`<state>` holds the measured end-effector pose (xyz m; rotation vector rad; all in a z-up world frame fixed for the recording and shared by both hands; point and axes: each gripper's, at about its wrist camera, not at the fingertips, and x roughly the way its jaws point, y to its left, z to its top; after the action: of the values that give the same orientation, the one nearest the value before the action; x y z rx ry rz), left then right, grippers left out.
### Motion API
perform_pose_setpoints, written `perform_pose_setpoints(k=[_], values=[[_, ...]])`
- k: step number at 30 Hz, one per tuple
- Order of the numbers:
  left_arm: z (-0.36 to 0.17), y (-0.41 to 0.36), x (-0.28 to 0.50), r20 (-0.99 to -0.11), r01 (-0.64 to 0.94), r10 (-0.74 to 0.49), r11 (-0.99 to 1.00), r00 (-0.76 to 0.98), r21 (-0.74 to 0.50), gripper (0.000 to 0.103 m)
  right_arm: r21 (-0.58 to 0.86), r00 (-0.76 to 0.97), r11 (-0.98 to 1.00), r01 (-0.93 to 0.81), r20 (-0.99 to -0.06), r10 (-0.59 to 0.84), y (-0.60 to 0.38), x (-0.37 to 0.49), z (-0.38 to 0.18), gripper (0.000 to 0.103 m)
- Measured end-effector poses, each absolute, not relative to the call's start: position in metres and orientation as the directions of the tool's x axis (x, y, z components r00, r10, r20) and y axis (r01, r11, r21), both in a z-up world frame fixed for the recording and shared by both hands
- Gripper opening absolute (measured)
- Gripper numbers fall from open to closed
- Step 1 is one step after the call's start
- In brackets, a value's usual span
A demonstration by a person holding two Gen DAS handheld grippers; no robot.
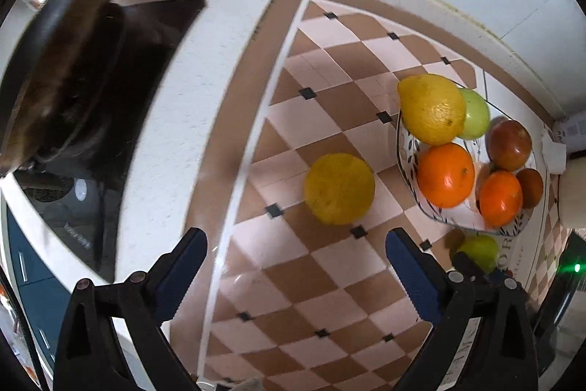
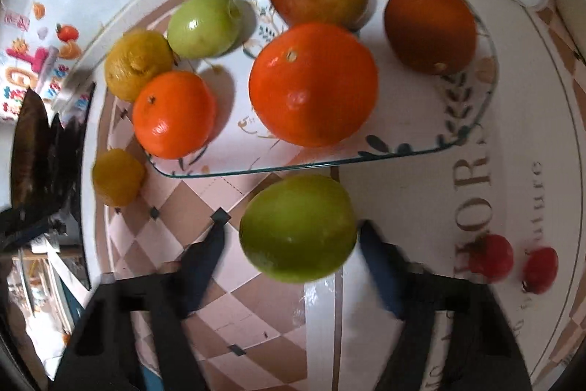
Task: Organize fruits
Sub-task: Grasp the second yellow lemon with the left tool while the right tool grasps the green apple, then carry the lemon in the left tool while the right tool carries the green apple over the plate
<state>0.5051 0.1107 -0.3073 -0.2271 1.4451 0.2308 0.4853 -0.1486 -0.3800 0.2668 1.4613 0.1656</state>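
**Two loose fruits left beside a nearly full plate**

Left wrist view: the left tongs [image 1: 296, 250] hang wide apart and empty, pointing down at the checkered table [image 1: 329, 285]. A yellow lemon [image 1: 340, 189] lies loose on the cloth just ahead of the blue pads, not between them and not touched. To its right stands the patterned plate [image 1: 408, 149], already carrying a second lemon [image 1: 431, 108], a green apple [image 1: 476, 114], a reddish apple [image 1: 510, 145] and oranges. A dark pan [image 1: 66, 69] sits on the stove at the left.

Right wrist view: the right tongs [image 2: 289, 246] straddle a green fruit [image 2: 298, 228] that lies on the table just outside the plate's near rim [image 2: 256, 169]. The right pad looks to be touching its side; the left pad stands a little clear, so the grip does not look closed yet, though blur makes this uncertain. Two small red fruits [image 2: 512, 261] lie to the right, well apart from the plate.

Judging by this, most fruit is already gathered; the loose lemon, the green fruit and perhaps the red ones remain.
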Motion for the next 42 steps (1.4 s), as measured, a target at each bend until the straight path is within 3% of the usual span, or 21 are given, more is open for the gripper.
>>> perform_pose_setpoints(k=[9, 10, 13, 30, 42], values=[[-0.350, 0.087, 0.543, -0.999, -0.155, -0.018, 0.988, 0.047, -0.025, 0.099, 0.277, 0.086, 0.960, 0.034, -0.958, 0.274, -0.163, 0.476, -0.380, 0.064], [-0.351, 0.084, 0.544, -0.998, -0.138, -0.022, 0.990, 0.056, -0.029, 0.095, 0.280, 0.082, 0.959, 0.038, -0.958, 0.276, -0.166, 0.474, -0.381, 0.064], [-0.356, 0.076, 0.545, -0.999, -0.090, -0.021, 0.996, 0.049, -0.025, 0.056, 0.285, 0.076, 0.958, 0.045, -0.957, 0.281, -0.171, 0.472, -0.381, 0.064], [-0.354, 0.016, 0.446, -0.986, -0.080, -0.165, 0.983, -0.002, -0.165, 0.055, 0.290, 0.021, 0.957, -0.016, -0.957, 0.290, -0.174, 0.455, -0.377, 0.064], [-0.347, 0.009, 0.468, -0.984, -0.092, -0.179, 0.980, -0.010, -0.177, 0.055, 0.294, 0.037, 0.955, -0.036, -0.955, 0.295, -0.175, 0.453, -0.376, 0.063]])
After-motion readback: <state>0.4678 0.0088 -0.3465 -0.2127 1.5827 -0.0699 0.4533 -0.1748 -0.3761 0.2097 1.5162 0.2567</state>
